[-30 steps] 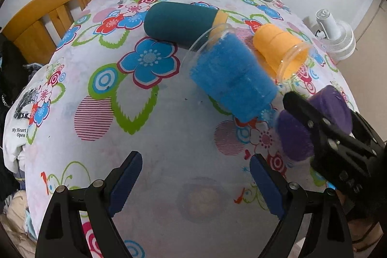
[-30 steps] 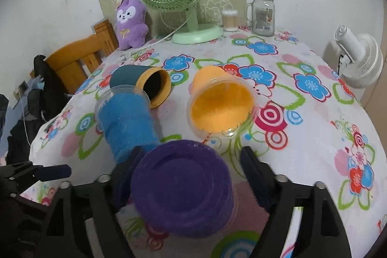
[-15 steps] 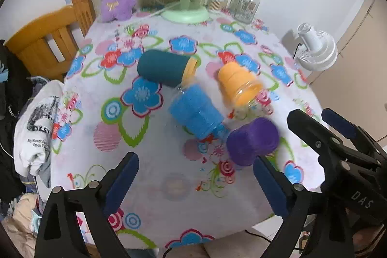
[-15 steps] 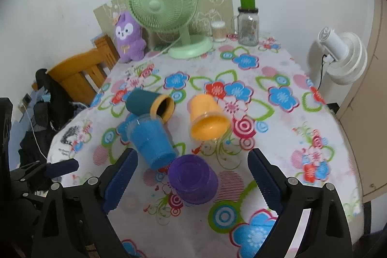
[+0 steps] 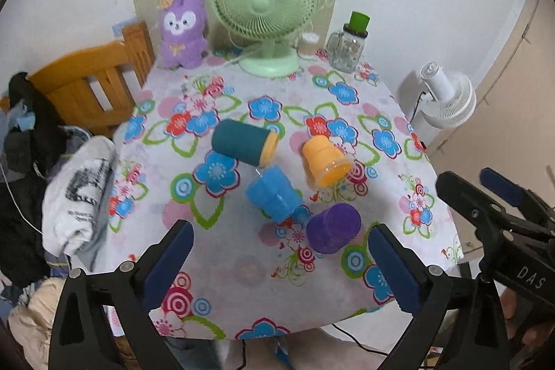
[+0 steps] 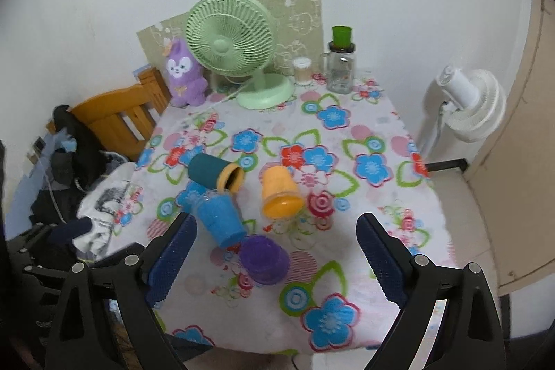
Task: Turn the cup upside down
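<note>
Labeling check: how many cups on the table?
4: teal cup farthest back on its side, orange cup to its right, blue cup in the middle, purple cup nearest. None appear hidden.

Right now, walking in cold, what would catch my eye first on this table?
Probably the four bright cups clustered mid-table on the flowered tablecloth: the purple cup stands upside down nearest you, while the blue cup, orange cup and teal cup lie tipped over. Behind them stands a green fan beside a purple plush toy.

fuzzy purple cup (image 5: 332, 228), wooden chair (image 5: 91, 89), plush toy (image 5: 182, 28)
</note>
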Action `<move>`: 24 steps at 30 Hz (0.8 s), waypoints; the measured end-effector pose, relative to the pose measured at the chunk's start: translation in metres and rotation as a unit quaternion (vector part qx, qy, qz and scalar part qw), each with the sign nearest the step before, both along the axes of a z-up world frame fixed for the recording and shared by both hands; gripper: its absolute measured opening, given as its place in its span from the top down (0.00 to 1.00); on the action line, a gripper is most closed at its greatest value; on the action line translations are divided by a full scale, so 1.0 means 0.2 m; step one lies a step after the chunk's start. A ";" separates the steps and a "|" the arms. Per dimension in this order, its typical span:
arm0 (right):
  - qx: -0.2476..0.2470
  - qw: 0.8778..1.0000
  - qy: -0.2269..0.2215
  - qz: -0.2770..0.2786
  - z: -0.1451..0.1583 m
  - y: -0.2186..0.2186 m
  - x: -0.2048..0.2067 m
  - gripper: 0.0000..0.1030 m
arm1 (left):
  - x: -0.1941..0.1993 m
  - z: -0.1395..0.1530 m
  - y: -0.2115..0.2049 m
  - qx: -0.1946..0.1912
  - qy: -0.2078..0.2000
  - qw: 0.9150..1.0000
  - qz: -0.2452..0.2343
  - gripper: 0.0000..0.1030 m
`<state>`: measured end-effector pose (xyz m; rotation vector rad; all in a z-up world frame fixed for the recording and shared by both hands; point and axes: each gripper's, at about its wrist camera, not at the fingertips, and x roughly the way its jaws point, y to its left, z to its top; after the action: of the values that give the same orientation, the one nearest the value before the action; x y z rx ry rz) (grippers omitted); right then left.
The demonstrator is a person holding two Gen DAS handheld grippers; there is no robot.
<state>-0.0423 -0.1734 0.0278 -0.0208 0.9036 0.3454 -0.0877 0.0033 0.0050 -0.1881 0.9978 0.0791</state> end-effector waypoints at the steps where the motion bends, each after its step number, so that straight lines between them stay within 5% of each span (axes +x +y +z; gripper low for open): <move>1: -0.002 1.000 -0.005 0.000 0.02 -0.01 -0.01 0.08 | -0.01 0.01 0.00 0.000 -0.003 1.000 0.000 0.01; 24: -0.003 0.999 -0.047 -0.011 0.16 -0.14 -0.12 0.07 | -0.13 0.21 -0.05 -0.005 -0.060 0.998 0.018 0.00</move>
<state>-0.0658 -0.2017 0.0597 -0.0317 0.8109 0.3196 -0.1144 -0.0061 0.0468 -0.2174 0.8762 0.0944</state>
